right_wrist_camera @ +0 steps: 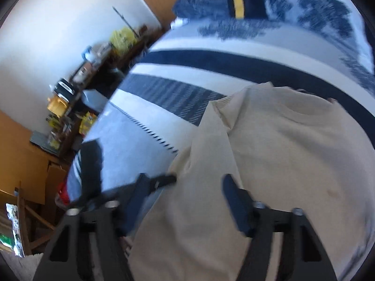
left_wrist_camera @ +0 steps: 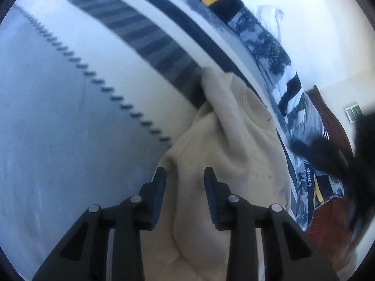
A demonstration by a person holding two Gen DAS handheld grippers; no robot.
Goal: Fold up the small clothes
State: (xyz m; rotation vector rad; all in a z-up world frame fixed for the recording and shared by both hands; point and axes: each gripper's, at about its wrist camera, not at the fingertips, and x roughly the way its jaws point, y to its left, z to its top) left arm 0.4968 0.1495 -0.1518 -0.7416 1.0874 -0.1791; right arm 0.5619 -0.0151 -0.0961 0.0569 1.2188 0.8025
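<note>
On the bed, a beige sweatshirt (left_wrist_camera: 236, 126) spread in soft folds over a white bedspread (left_wrist_camera: 58, 128) with navy stripes and a row of small dark stitches. Round neck opening visible toward the far end, one fold of cloth raised in a ridge along the middle. In the left wrist view, left claw (left_wrist_camera: 185, 178) low over the near part of the sweatshirt, fingers parted with a narrow gap, beige cloth seen between them but nothing pinched; pads clear of the fabric as far as can be told. In the right wrist view, right claw (right_wrist_camera: 199, 185) above the same garment's near edge, spread wide, left finger blurred over the bedspread, right finger over the beige cloth, nothing gripped. Beyond the sweatshirt, a navy patterned blanket (left_wrist_camera: 262, 42) with a yellow stripe along the bed's far side. At the left of the right wrist view, a cluttered dark shelf (right_wrist_camera: 77, 86) against a white wall, yellow packets on it, wooden furniture below. Much of both views smeared by blur.
</note>
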